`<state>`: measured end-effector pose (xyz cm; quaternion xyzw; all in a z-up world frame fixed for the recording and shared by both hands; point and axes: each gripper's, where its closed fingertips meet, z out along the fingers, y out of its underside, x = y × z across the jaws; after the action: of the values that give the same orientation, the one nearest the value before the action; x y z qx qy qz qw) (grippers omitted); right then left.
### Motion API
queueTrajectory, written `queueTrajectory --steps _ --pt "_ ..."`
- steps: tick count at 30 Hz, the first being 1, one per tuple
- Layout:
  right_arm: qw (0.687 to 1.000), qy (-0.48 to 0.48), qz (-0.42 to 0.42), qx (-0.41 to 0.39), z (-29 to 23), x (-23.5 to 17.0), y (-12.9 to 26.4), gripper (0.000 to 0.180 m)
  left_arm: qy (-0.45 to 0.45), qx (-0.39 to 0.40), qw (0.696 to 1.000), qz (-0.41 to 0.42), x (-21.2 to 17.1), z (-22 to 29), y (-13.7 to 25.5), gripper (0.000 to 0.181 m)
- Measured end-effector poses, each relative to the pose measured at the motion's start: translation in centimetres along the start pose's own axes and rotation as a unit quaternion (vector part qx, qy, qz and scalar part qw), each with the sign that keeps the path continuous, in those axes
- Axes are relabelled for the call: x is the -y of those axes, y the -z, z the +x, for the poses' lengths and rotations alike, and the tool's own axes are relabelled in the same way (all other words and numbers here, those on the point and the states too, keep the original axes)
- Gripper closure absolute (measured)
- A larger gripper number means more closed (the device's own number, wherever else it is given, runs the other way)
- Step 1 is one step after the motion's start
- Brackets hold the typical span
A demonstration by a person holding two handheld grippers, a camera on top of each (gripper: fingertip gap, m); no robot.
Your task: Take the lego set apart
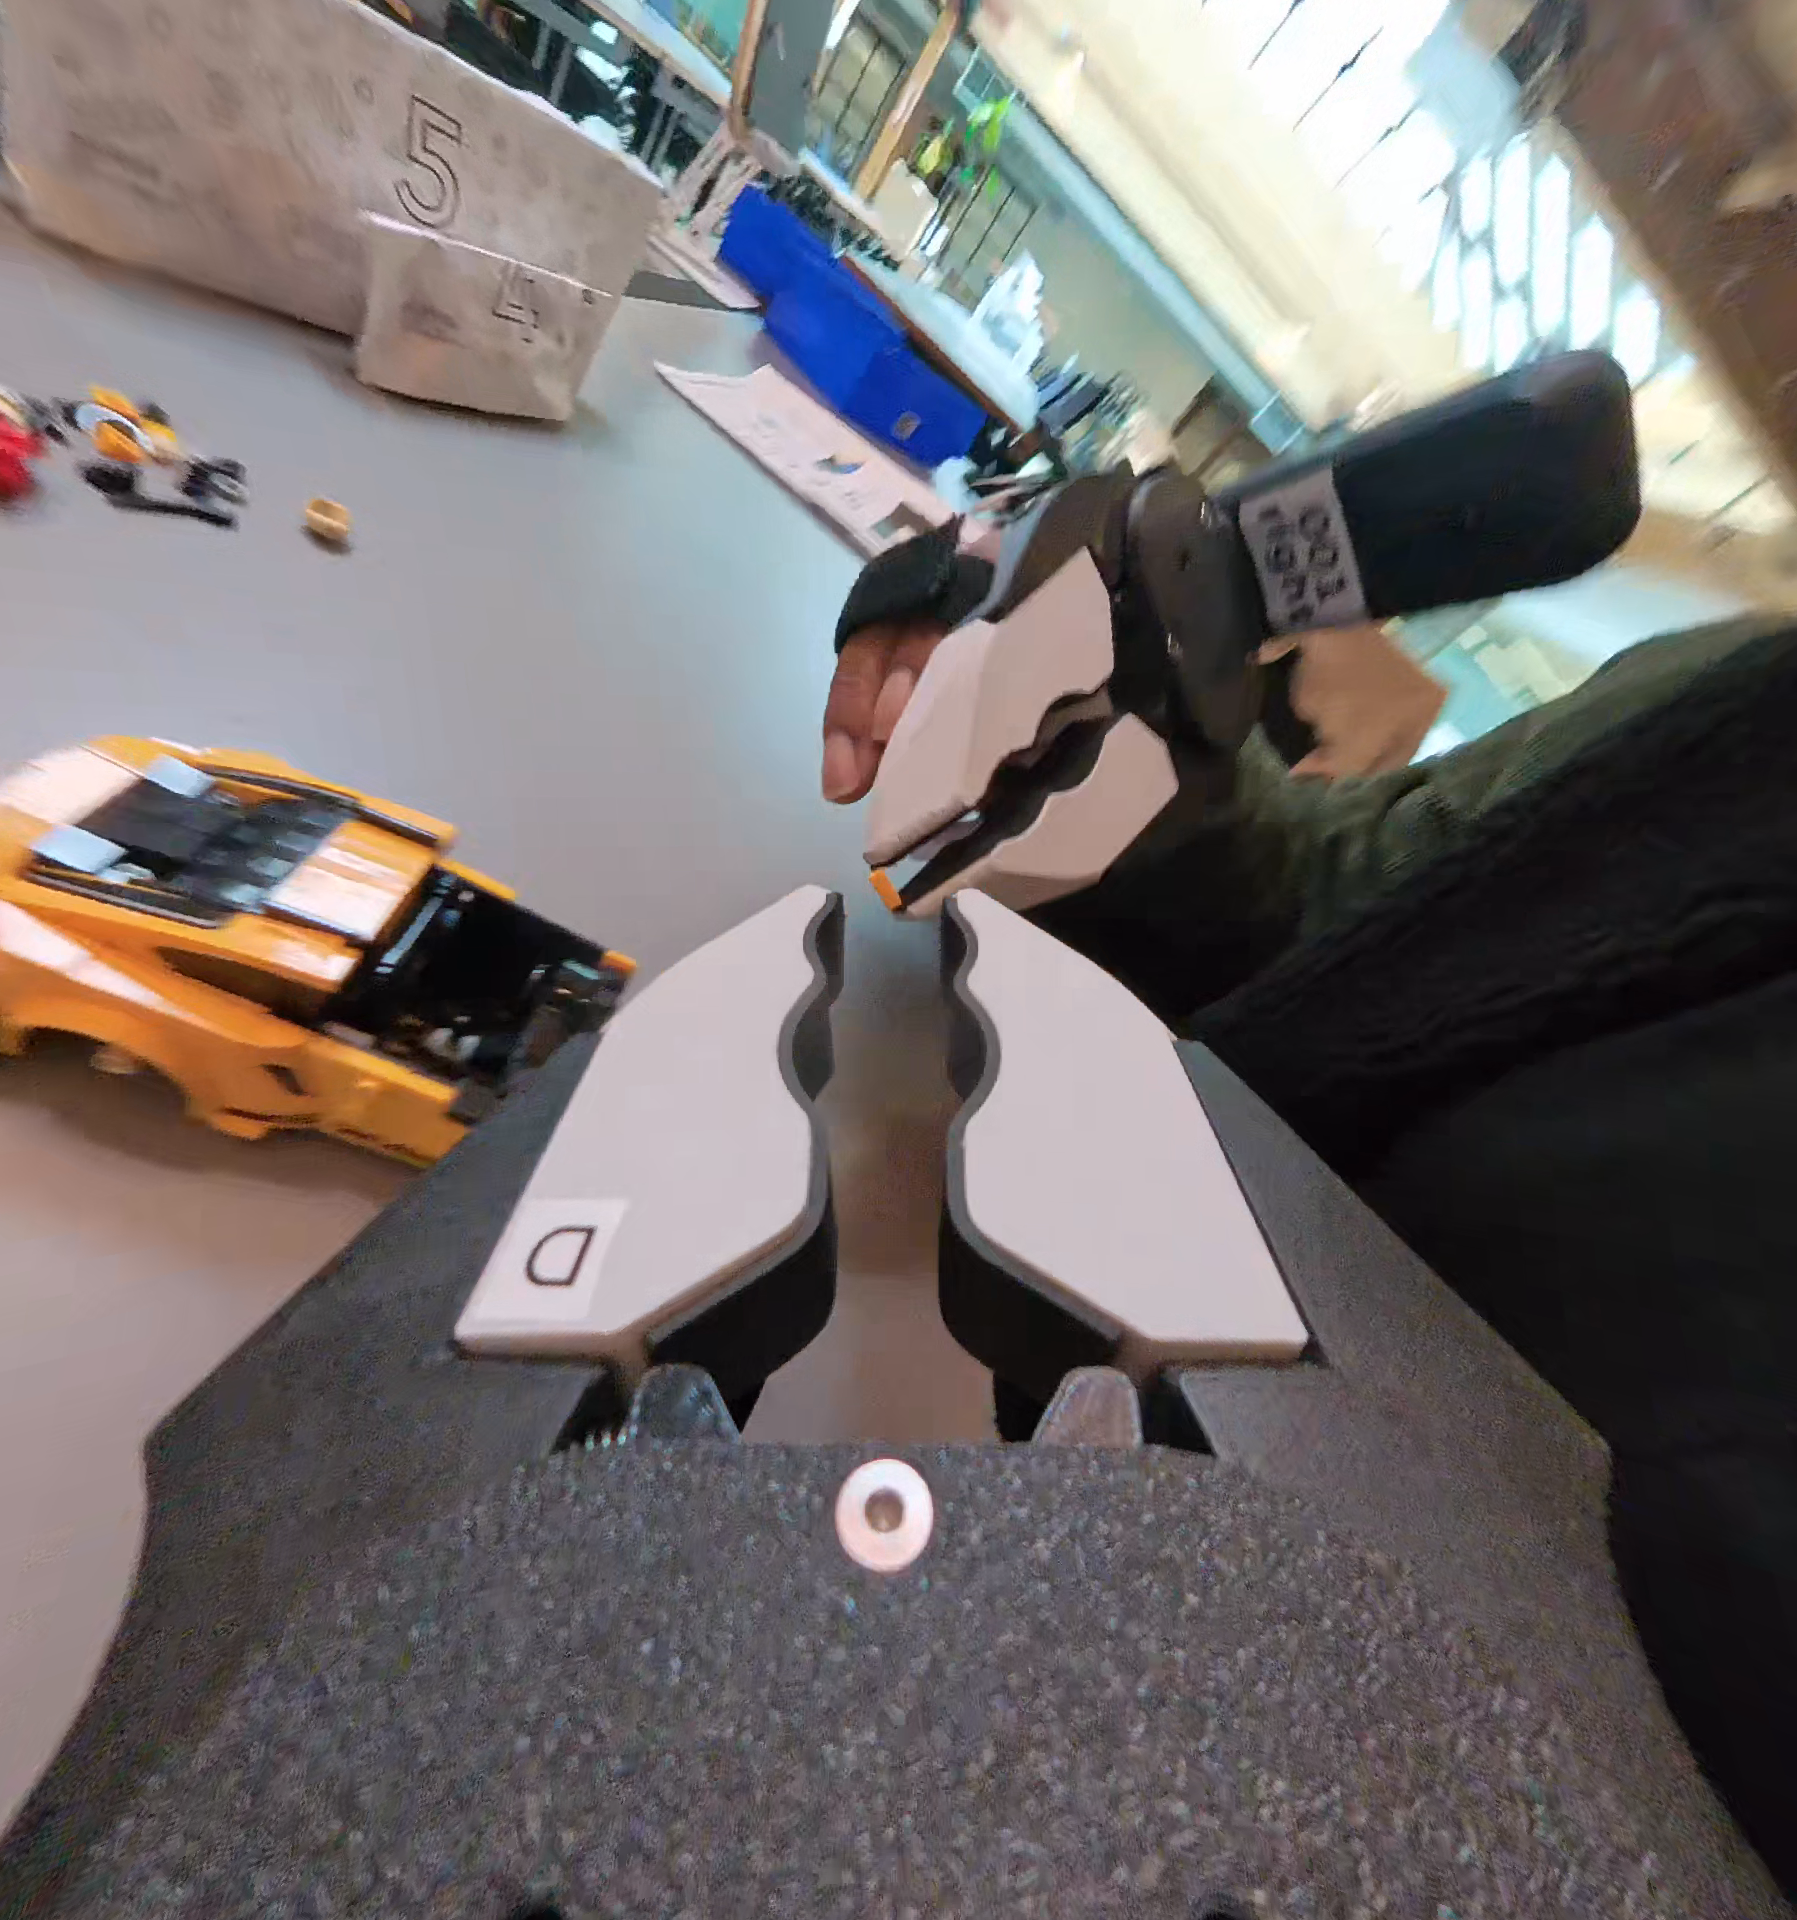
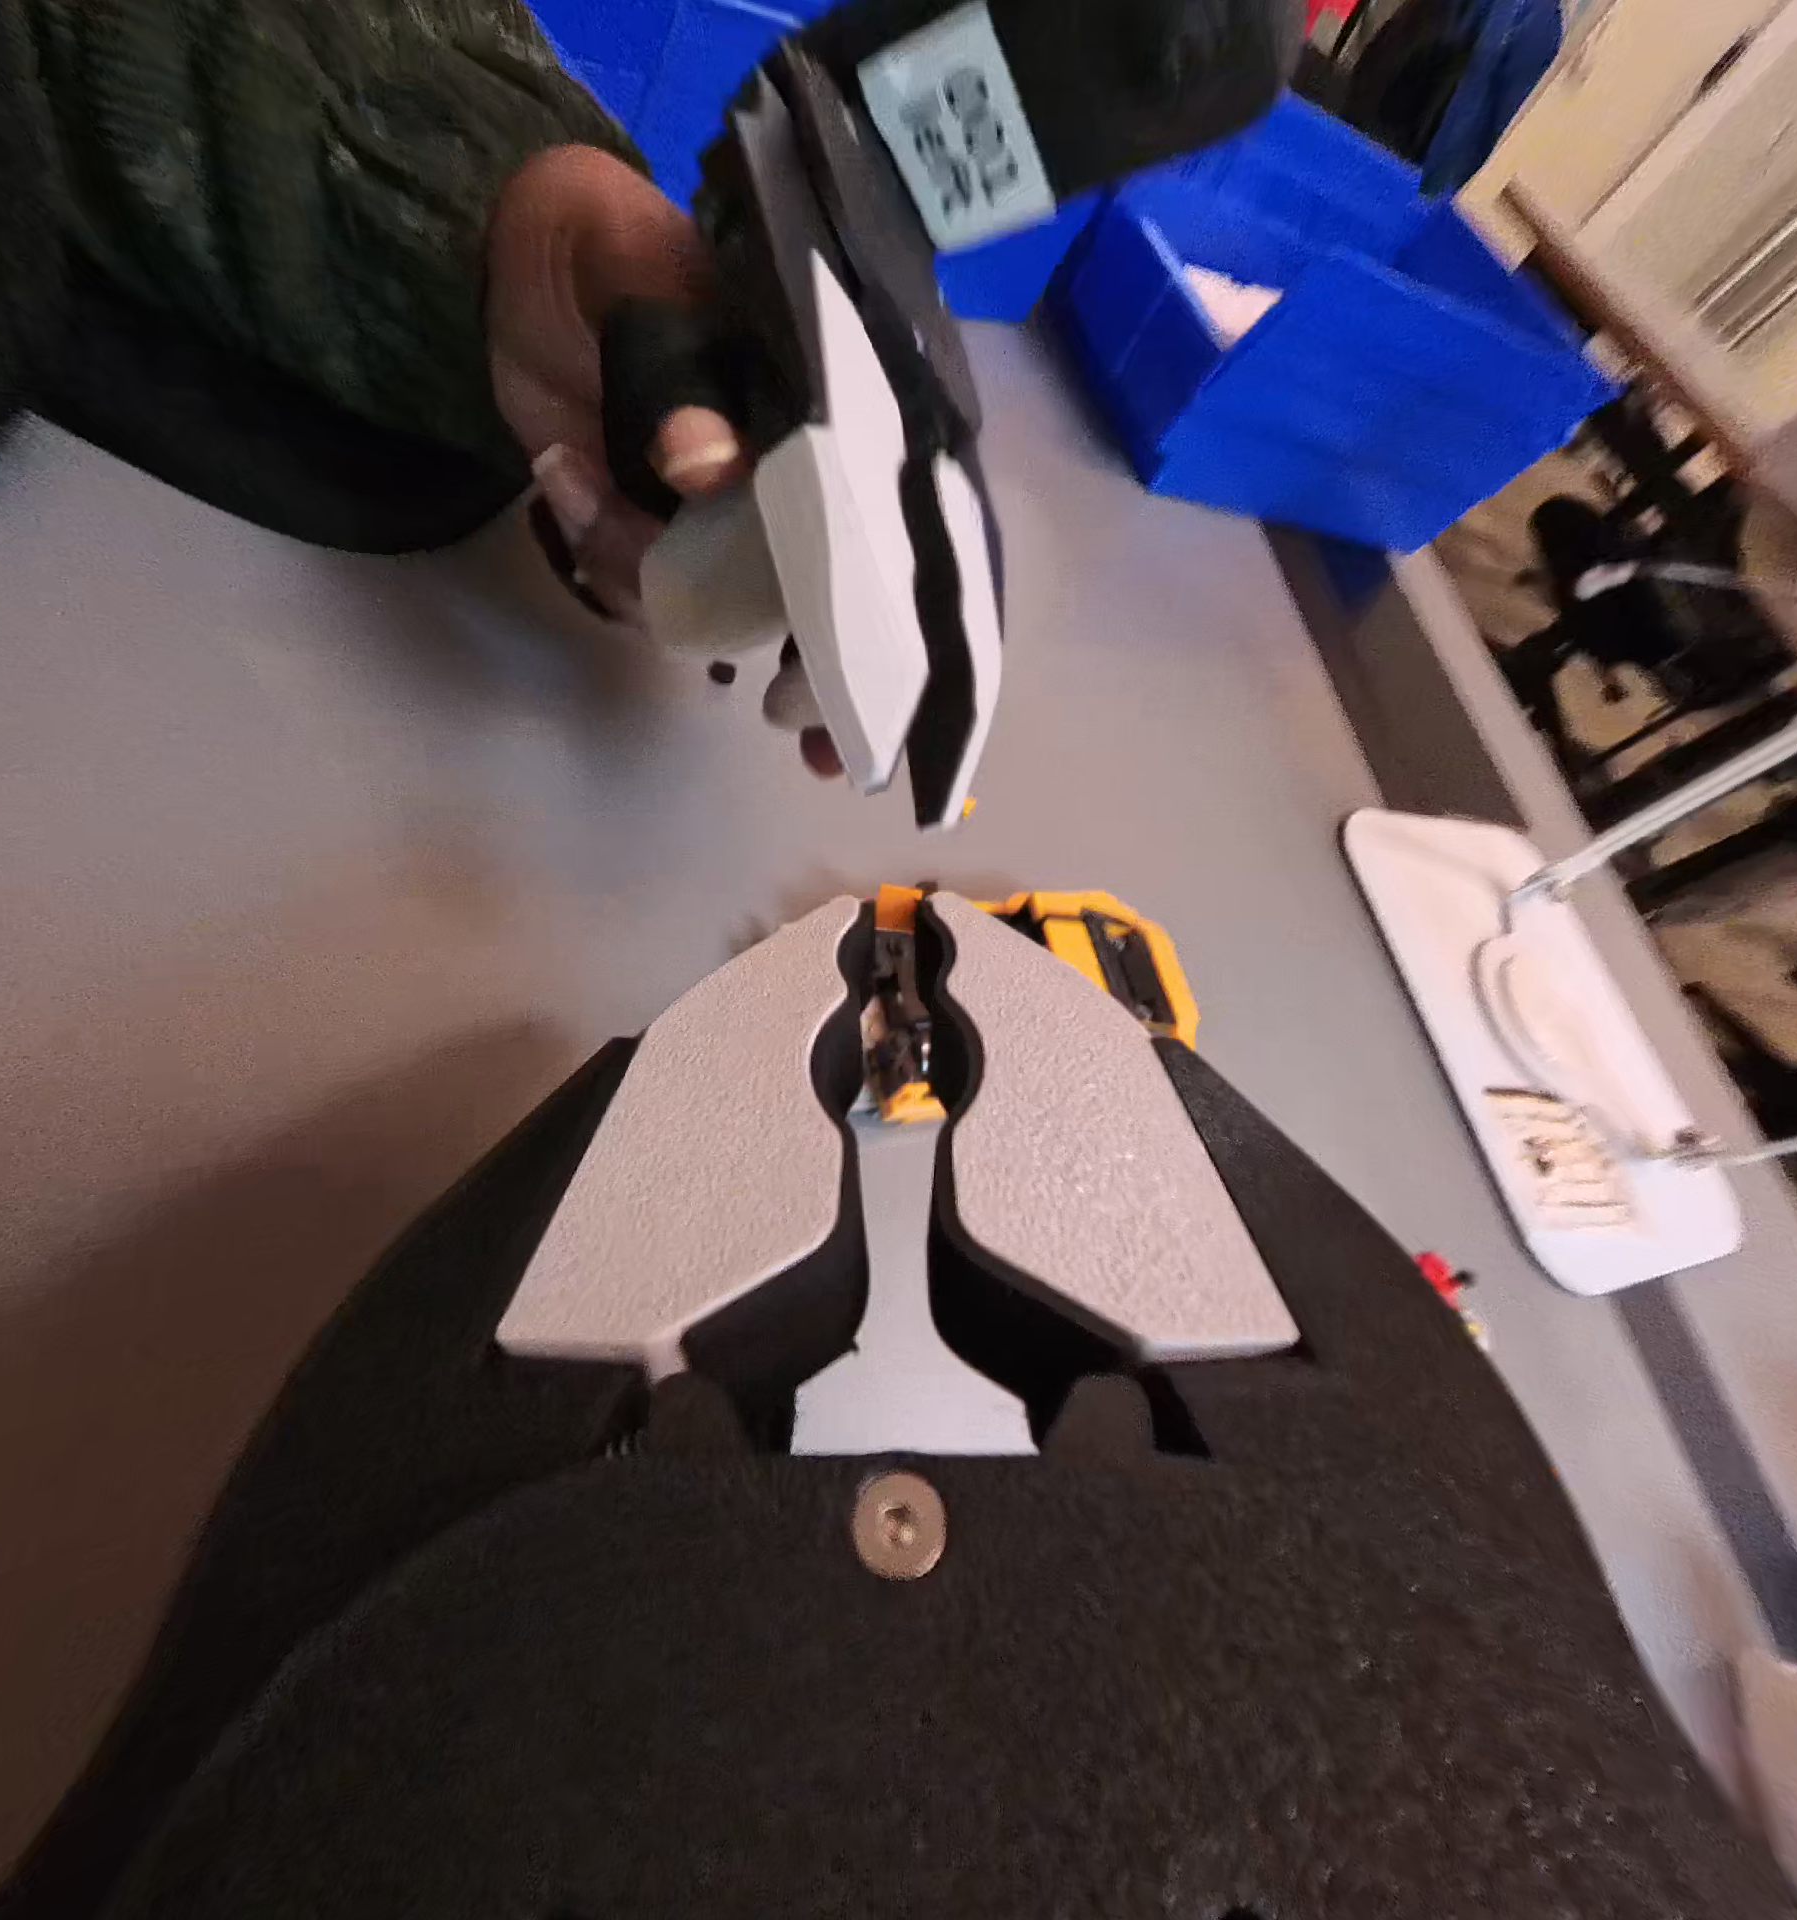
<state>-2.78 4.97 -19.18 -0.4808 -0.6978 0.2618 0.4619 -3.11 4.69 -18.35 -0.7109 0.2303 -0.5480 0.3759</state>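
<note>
Lying left of hand-held gripper (image 1: 891, 904): car (image 1: 219, 935).

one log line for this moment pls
left tool: open, empty | right tool: shut on small orange piece, clear of car | orange car: on table | loose parts: beyond car

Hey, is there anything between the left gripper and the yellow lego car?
Nothing visible. The left gripper hangs open beside the lego car, with only bare table between them.
</note>
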Motion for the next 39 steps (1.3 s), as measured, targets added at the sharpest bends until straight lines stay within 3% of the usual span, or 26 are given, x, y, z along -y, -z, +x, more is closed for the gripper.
queueTrajectory --steps 5,16,21,26,32,39 --pt "0.999 0.047 0.006 -0.025 -0.3 1.3 -0.2 0.173 0.081 -0.058 0.995 0.021 0.3 1.0 -0.4 0.165" --pt "0.998 0.057 0.009 -0.028 -0.4 1.6 -0.1 0.174 0.090 -0.049 0.995 -0.002 -0.3 0.7 -0.4 0.177" --pt "0.999 -0.012 -0.019 -0.028 0.5 -0.1 -0.3 0.166 -0.018 0.094 0.994 -0.056 -0.6 -3.2 2.3 0.178" --pt "0.984 -0.104 -0.145 -0.023 0.9 -6.0 -2.1 0.140 -0.113 0.301 0.934 -0.157 -1.8 -9.6 8.1 0.178" --pt "0.945 -0.282 -0.159 -0.043 1.5 -8.5 -3.4 0.138 -0.136 0.370 0.885 -0.247 -3.8 -12.2 11.1 0.178" --pt "0.915 -0.382 -0.126 -0.019 1.6 -8.1 -4.0 0.139 -0.145 0.374 0.877 -0.264 -4.1 -12.1 11.6 0.162"
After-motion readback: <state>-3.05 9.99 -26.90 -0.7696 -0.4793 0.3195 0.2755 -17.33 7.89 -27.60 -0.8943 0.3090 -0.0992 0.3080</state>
